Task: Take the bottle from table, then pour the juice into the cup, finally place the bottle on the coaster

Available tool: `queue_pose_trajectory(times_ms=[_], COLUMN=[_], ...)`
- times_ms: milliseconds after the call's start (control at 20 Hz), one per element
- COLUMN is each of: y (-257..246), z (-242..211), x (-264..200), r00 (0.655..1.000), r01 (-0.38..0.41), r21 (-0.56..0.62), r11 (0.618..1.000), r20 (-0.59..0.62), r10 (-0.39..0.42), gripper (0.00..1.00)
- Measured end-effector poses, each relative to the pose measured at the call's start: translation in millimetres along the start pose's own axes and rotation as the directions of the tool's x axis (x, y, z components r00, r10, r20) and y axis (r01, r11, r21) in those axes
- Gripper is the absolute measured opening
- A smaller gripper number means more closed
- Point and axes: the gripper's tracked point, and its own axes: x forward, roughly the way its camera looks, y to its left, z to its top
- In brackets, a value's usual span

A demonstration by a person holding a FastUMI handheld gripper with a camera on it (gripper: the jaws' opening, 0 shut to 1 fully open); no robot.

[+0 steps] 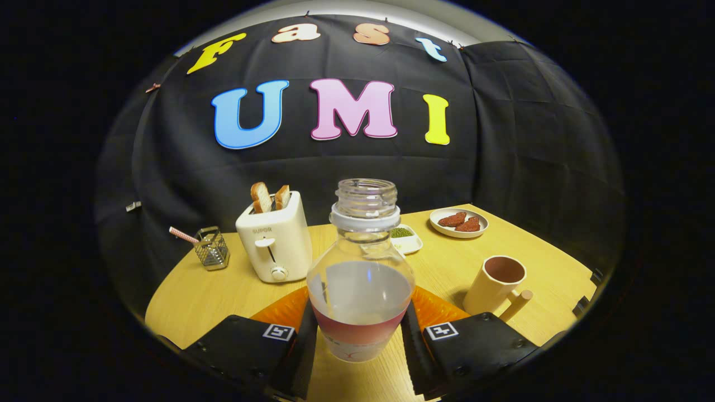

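Tongs (360,335) clamped on juice bottle (360,279), one finger each side of the lower body, at the label. Bottle upright, cap off, neck open. Liquid level hard to read through the clear plastic; looks roughly half full, possibly less. Can't tell whether the base sits on the orange coaster (433,307) or hangs just above it.

Risks:
- Open neck: any jerk or early tilt spills onto the worktop (212,296).
- Grip low on a rounded, smooth body: could slip or rotate in the tongs on tipping.
- Cup (499,285) just ahead to the right, narrow mouth, handle (518,305) facing the tongs. Easy to overshoot the rim or knock the cup over.

Around:
- Toaster (275,237) with two bread slices, ahead to the left, near the bottle.
- Wire holder (212,248) further left.
- Small dish of green stuff (406,237) directly behind the bottle.
- Plate with two reddish pieces (459,222) beyond the cup.

Path to the cup looks unobstructed.
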Motion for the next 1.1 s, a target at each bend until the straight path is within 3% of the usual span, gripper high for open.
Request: queue_pose_trajectory(times_ms=[200,550,700,850,1100], y=[-11.7,-59.5,-70.8,-73.9,-73.8], z=[16.2,19.8,22.4,21.5,9.9], x=[-0.2,10.8,19.7,30.4,40.2], r00=[0.998,0.990,0.982,0.969,0.932], r01=[-0.063,-0.041,-0.046,-0.047,-0.016], r21=[0.152,0.420,0.536,0.658,0.774], r11=[0.986,0.906,0.843,0.751,0.633], r20=[-0.021,-0.108,-0.131,-0.154,-0.217], r10=[0.067,0.095,0.137,0.196,0.289], gripper=[0.70,0.70,0.70,0.70,0.70])
